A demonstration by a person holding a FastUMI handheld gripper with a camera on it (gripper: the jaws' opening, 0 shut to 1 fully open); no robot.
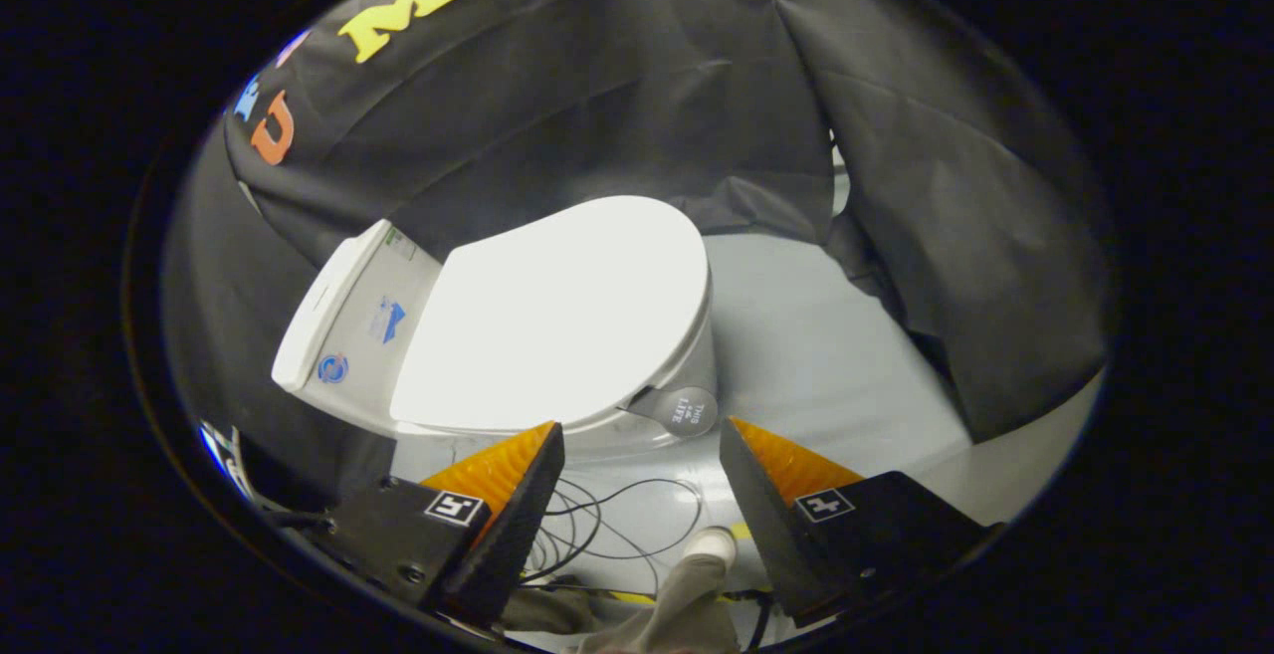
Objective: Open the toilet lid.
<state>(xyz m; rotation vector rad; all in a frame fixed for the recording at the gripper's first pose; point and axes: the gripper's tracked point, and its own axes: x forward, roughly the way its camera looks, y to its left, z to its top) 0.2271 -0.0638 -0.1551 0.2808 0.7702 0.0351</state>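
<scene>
Since my gripper (pixel 642 455) has its fingers spread wide with nothing between them, the main risk I see is coming in badly on the lid's (pixel 552 321) edge: the rim looks thin and smooth, so a finger tip could skate over the top instead of hooking under it, or I could catch the seat along with the lid and lift both. The small grey tab (pixel 685 409) sticking out from the lid's front edge sits just ahead of the gap between the fingers, nearer the right one, and I judge it the obvious thing to take hold of; if I miss it, I would likely push the lid down rather than raise it. Loose cables (pixel 607 525) lie on the floor (pixel 826 355) below the fingers and could snag. The toilet (pixel 368 335) stands just beyond the fingers, tank towards the black cloth wall (pixel 597 107). Its white lid is fully down, glossy, rounded, brightly lit and blown out, so I cannot make out surface detail.
</scene>
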